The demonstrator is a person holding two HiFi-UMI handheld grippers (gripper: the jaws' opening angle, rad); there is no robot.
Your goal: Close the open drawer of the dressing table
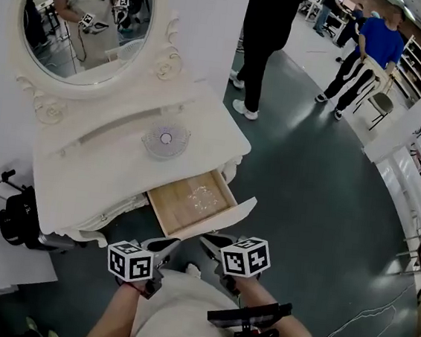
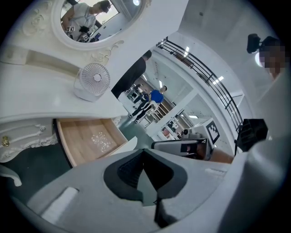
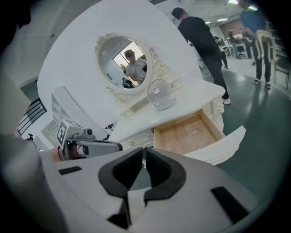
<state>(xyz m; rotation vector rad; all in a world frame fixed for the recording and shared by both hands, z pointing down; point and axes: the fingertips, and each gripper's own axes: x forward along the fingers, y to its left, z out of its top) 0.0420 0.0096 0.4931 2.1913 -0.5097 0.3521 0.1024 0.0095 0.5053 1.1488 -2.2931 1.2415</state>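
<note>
The white dressing table (image 1: 113, 169) stands ahead with an oval mirror (image 1: 88, 16). Its wooden drawer (image 1: 190, 201) is pulled out at the right end, and its white curved front (image 1: 224, 219) faces me. The drawer also shows in the left gripper view (image 2: 88, 139) and the right gripper view (image 3: 188, 132); something small glints on its floor. My left gripper (image 1: 166, 245) and right gripper (image 1: 214, 241) hang side by side just short of the drawer front, not touching it. Both the left gripper (image 2: 144, 152) and the right gripper (image 3: 143, 150) are shut and hold nothing.
A small round white fan (image 1: 166, 138) sits on the tabletop above the drawer. A person in black (image 1: 265, 42) stands close to the table's right end. A black bag (image 1: 14, 218) lies on the floor at the left. Another person (image 1: 372, 50) and a chair are farther off.
</note>
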